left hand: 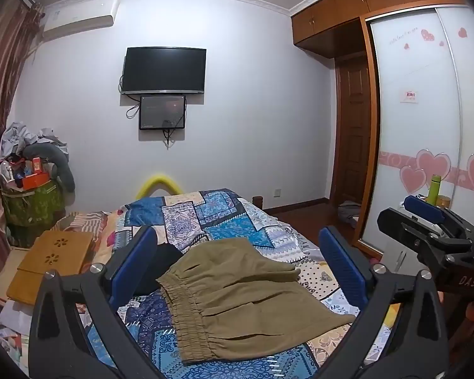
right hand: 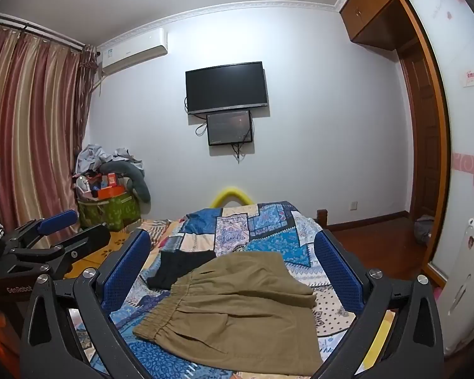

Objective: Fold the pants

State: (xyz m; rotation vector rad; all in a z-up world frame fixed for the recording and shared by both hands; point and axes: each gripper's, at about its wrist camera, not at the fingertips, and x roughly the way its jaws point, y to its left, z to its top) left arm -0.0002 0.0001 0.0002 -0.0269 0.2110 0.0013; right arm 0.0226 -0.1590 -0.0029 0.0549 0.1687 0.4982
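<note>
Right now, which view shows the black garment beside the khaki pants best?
The right wrist view: the black garment lies mostly exposed beside the pants. In the left wrist view, a claw finger hides part of it.

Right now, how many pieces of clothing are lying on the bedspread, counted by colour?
Khaki: 1, the pants
Black: 1, a folded garment behind them
Total: 2
</note>
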